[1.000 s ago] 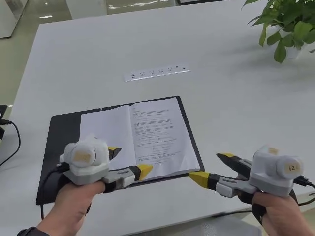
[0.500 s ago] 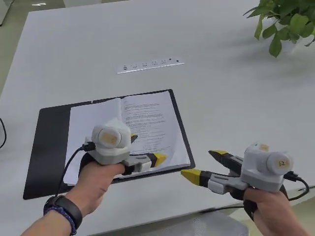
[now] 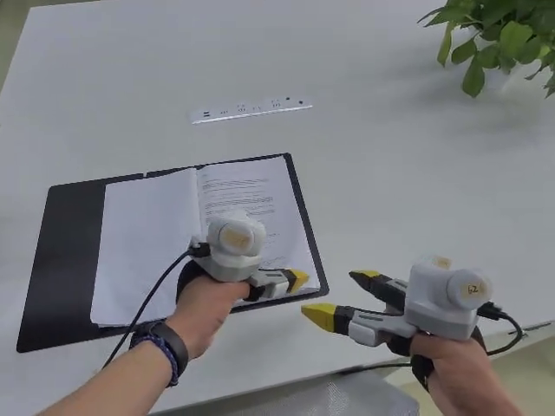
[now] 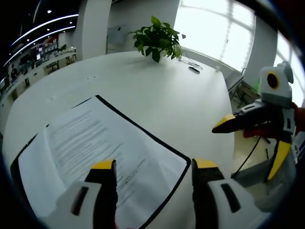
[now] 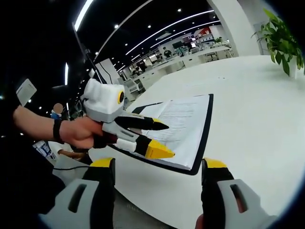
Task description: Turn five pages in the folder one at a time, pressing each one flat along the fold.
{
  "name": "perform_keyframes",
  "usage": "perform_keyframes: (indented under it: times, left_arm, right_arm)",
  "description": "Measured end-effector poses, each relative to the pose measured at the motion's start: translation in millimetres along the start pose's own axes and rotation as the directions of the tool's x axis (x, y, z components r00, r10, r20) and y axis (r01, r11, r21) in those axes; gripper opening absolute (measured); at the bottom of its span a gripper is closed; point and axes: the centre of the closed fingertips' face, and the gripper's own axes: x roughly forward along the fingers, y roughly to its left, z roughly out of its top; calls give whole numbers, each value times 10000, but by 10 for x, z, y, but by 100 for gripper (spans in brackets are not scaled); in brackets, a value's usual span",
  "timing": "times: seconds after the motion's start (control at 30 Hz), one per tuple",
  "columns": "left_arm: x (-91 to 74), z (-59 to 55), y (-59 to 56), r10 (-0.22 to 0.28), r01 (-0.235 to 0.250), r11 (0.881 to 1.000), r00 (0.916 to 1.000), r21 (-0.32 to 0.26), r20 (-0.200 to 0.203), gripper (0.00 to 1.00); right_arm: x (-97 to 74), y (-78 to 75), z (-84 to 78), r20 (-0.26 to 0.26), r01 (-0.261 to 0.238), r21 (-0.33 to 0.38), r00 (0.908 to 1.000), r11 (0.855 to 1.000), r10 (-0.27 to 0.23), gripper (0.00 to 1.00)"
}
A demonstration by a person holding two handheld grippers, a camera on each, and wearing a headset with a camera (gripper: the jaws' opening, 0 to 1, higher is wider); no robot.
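A: Left gripper (image 4: 155, 166), state of the fingers (image 4: 102, 191)?

B: Spread wide, nothing clamped. In the left gripper view one finger sits over the printed page (image 4: 95, 138) and the other over bare tabletop (image 4: 157, 95). The near right corner of the folder (image 4: 183, 162) lies between the two. Contact with the paper: cannot tell.

A: Folder position?

B: Open and flat on the tabletop, black cover showing at the edges. It runs from under the left fingers forward and away. The blank page (image 3: 143, 243) is on the far side of the fold from those fingers, and the printed page is directly beneath them.

A: Right gripper (image 3: 340, 295)?

B: Fingers (image 5: 214, 191) also wide apart, holding nothing. They are over bare tabletop, just off the folder's near right corner and pointing toward it. Not touching the folder. The left gripper's yellow tips are just ahead of the right fingers, apart from them.

A: Anything else on the tabletop?

B: A socket strip (image 3: 250, 109) well beyond the folder's far edge, ahead of both sets of fingers. A potted plant (image 3: 494, 43) is far ahead of the right fingers, at the corner.
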Motion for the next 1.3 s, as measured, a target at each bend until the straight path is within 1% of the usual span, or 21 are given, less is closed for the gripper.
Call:
perform_keyframes:
  times: [0.13,0.23,0.3,0.37,0.4,0.43,0.53,0.6,0.67,0.87,1.03,1.1,1.13,1.2,1.3]
  left_arm:
    - [112,-43,-19,81,-73,9995,9996,315,-253,64]
    - [157,-77,13,167,-156,9994,9993,316,-349,65]
    - [185,-120,35,258,-241,9990,9987,364,-450,64]
    - [218,-201,47,293,-239,9967,9972,774,-688,63]
    - [221,-206,58,369,-298,9945,9969,1007,-695,62]
    - [219,-204,74,466,-378,9916,9966,1238,-684,60]
    - [213,-213,78,409,-334,9919,9974,1222,-594,59]
    - [205,-223,81,362,-305,9912,9985,1290,-419,59]
    - [202,-233,84,308,-256,9880,9990,1525,-316,59]
    - [199,-219,107,236,-190,9874,9993,1570,-277,56]
    - [199,-222,120,232,-185,9865,9994,1628,-269,55]
    - [195,-212,140,245,-207,9870,9995,1595,-218,53]
    - [190,-201,163,268,-241,9886,9995,1489,-162,51]
    - [187,-193,192,296,-276,9894,9995,1425,-116,47]
    - [184,-193,209,336,-323,9898,9994,1390,-71,44]
  right_arm:
    - [-4,-18,-26,-30,46,118,10000,9999,-45,73]
    - [-6,-30,-61,-126,89,149,9999,9998,-87,72]
    - [-2,-33,-83,-185,83,187,9998,9998,-79,72]
    - [2,-28,-97,-229,73,249,9997,9997,-67,71]
    - [6,-25,-99,-226,59,267,9997,9996,-53,71]
    - [14,-23,-104,-236,56,296,9997,9995,-49,71]
    - [37,-17,-115,-265,55,322,9996,9995,-46,70]
    - [58,-3,-117,-285,30,379,9996,9993,-20,70]
    - [79,17,-107,-280,-24,360,9996,9993,34,69]
    - [151,19,-54,-247,-139,426,9996,9990,149,66]
    - [210,-4,36,-60,-224,495,9997,9985,227,64]
    - [235,-17,61,-35,-261,491,9996,9985,263,64]
    - [247,-23,69,-36,-281,482,9996,9984,283,64]
    - [271,-45,82,-24,-303,511,9995,9982,305,63]
    - [306,-67,139,199,-400,679,9990,9969,388,61]
